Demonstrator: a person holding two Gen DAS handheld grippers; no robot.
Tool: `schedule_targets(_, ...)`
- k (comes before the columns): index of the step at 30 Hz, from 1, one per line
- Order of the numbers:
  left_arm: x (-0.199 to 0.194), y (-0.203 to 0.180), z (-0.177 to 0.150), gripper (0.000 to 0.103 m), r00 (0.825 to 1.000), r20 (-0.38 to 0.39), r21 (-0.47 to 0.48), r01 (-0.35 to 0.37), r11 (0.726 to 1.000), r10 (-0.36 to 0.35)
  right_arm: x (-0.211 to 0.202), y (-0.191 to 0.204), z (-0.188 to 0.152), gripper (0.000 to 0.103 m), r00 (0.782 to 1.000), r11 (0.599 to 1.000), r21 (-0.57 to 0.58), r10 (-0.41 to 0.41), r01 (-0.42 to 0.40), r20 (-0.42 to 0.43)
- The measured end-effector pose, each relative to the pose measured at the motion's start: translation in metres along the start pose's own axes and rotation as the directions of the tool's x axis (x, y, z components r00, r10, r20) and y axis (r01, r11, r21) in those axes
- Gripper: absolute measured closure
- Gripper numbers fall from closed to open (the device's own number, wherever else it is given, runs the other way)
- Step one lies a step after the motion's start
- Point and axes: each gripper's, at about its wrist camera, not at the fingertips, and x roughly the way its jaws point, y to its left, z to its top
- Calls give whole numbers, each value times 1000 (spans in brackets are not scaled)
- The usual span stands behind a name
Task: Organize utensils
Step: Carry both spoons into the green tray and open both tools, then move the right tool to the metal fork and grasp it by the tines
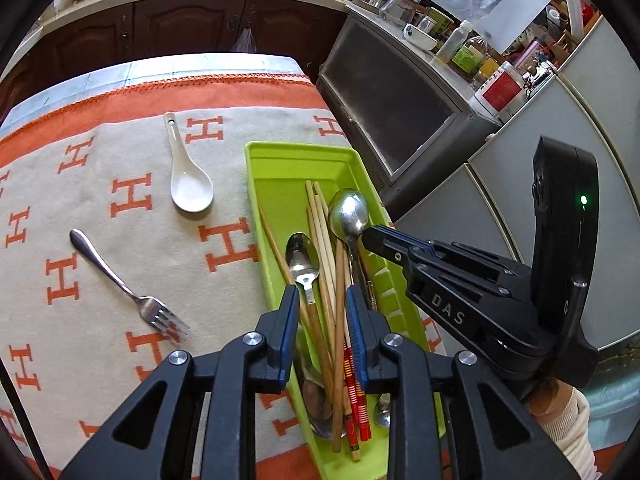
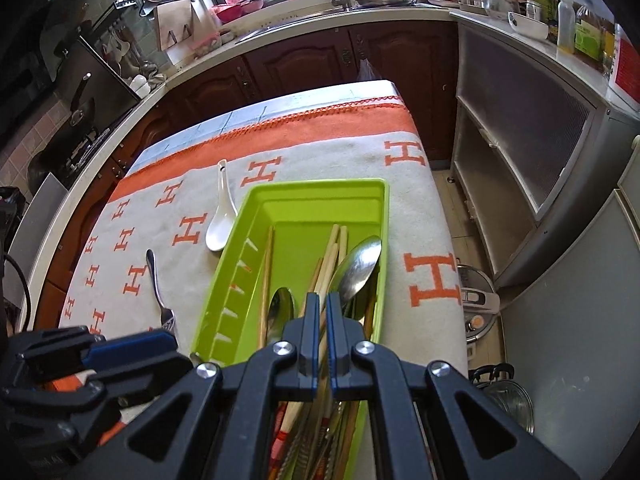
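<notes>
A lime green tray point(image 1: 296, 164) point(image 2: 320, 208) lies on the patterned cloth and holds wooden chopsticks point(image 1: 326, 256) point(image 2: 332, 256), a large metal spoon point(image 1: 348, 212) point(image 2: 358, 270) and a smaller metal spoon point(image 1: 303, 260) point(image 2: 280, 308). A white ceramic spoon point(image 1: 188, 180) point(image 2: 222, 216) and a metal fork point(image 1: 124, 286) point(image 2: 158, 292) lie on the cloth left of the tray. My left gripper point(image 1: 322, 300) is open above the tray's near half, empty. My right gripper point(image 2: 323, 308) hovers over the tray, its jaws nearly closed with nothing between them; it also shows in the left wrist view point(image 1: 370, 236).
The table's right edge runs just right of the tray, with grey cabinets point(image 1: 400, 112) and a cooker on the floor point(image 2: 478, 304) beyond. A kitchen counter with a sink point(image 2: 340, 4) and bottles point(image 1: 468, 52) stands behind the table.
</notes>
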Motion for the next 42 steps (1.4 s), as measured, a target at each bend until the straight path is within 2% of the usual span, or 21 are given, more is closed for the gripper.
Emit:
schedule_targets(9, -23, 31, -16, 81, 999, -14, -13, -53, 999, 53, -11, 9, -23, 100, 999, 998, 37, 51, -50, -13)
schedule_targets(18, -50, 75, -30, 80, 992, 18, -61, -125, 990, 126, -17, 30, -34, 100, 992, 991, 49, 124, -123, -22)
schedule_targets(22, -64, 92, -34, 78, 987, 41, -81, -152, 985, 155, -26, 50, -29, 100, 988, 988, 19, 155, -155, 3)
schedule_targets(26, -75, 108, -35, 71, 981, 64, -102, -177, 979, 184, -34, 73, -20, 98, 982, 982, -27, 189, -189, 17)
schedule_targets(30, -85, 124, -36, 71, 975, 85, -126, -194, 973, 206, -34, 98, -11, 84, 979, 975, -89, 204, -202, 17)
schedule_targets(33, -91, 134, -35, 70, 972, 99, -140, -200, 970, 215, -27, 117, -4, 83, 978, 969, -131, 210, -209, -1)
schedule_targets(39, -92, 153, -36, 67, 971, 107, -165, -196, 967, 215, -2, 146, 4, 83, 981, 962, -193, 189, -195, -47)
schedule_targets(42, -88, 160, -38, 67, 971, 101, -172, -196, 966, 215, 15, 158, 7, 83, 986, 960, -228, 151, -164, -73)
